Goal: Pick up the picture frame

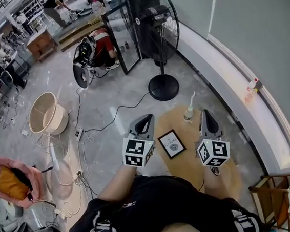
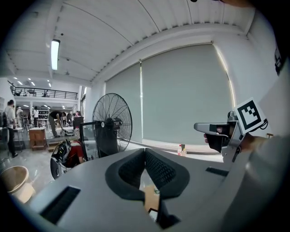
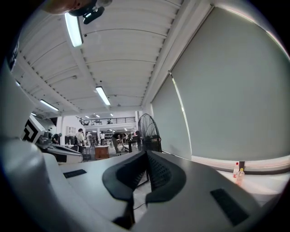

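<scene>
Left claw and right claw, both pressed together, are flanking the picture frame on open table; a bottle is standing ahead.

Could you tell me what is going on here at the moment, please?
A person holds a two-jaw tool in each hand over a small round wooden table. The picture frame lies on the table, not yet picked up; from the head view it sits between the two tools. The left tool and the right tool are both shut and empty. A small bottle stands near the table's far edge.
</scene>
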Motion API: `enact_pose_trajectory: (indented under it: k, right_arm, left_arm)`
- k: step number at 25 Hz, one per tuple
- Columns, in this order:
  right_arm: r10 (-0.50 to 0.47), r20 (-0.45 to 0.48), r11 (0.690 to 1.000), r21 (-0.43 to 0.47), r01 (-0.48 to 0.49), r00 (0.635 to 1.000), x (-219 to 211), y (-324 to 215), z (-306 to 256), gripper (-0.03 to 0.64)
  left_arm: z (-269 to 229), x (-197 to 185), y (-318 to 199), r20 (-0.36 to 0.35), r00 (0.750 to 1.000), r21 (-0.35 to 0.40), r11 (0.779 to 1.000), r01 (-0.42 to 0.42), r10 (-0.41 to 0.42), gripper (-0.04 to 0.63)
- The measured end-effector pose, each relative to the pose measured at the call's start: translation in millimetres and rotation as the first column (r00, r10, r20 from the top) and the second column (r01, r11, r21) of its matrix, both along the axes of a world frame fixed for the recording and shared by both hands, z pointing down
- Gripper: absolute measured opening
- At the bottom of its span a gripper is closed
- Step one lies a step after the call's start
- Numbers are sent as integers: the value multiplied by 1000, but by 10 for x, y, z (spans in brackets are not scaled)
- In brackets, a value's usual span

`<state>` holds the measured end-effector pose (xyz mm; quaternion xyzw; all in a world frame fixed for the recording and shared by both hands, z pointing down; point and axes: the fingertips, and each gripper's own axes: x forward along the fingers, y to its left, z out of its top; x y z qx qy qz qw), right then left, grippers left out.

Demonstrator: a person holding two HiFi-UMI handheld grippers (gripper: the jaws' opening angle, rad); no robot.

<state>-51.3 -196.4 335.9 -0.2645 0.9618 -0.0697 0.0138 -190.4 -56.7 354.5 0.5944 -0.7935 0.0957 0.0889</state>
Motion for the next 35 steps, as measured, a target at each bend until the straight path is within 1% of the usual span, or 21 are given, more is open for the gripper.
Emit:
enact_pose_trajectory:
  k: [4,7,11,14,16,21,25,28,32,35]
  right_arm:
    - [56,-20,998,9,-56,998,124,-32,40,17]
    - [123,-31,992,10,-123,992,210,-73,92,17]
    - [239,-59,971,-3,-239,969,330,-101,176,17]
    - [298,-83,954,4,-299,951,310,-87,204,17]
    - [348,-94,937,6,-349,933,309,-127,226,17]
    - [468,-105,881,-26,-473,877,264,-233,280,17]
    - [544,-147,832,-35,-554,826,264,-217,349,17]
    - [587,-188,795,-51,-605,787,300,-207,488,17]
    - [609,-248,758,-95,-645,753,408,-238,821,17]
    - [598,-314,741,-136,-658,738,484,-266,1220,17]
  left_arm:
    - [53,11,-109,-16,999,7,999,-46,46,21]
    - [95,-24,-250,-12,994,10,994,-109,110,21]
    - [91,-89,-498,-22,976,37,976,-215,216,21]
    - [80,-228,-681,-31,960,54,960,-276,278,21]
    - [97,-325,-796,-38,947,56,947,-316,318,21]
    - [79,-642,-1080,-35,910,58,910,-410,412,21]
    - [161,-869,-1260,-75,885,38,888,-458,459,21]
    - [320,-943,-1388,-91,865,3,869,-495,493,21]
    - [661,-903,-1572,-119,843,-61,843,-534,525,21]
    - [1004,-793,-1694,-138,819,-125,811,-572,557,23]
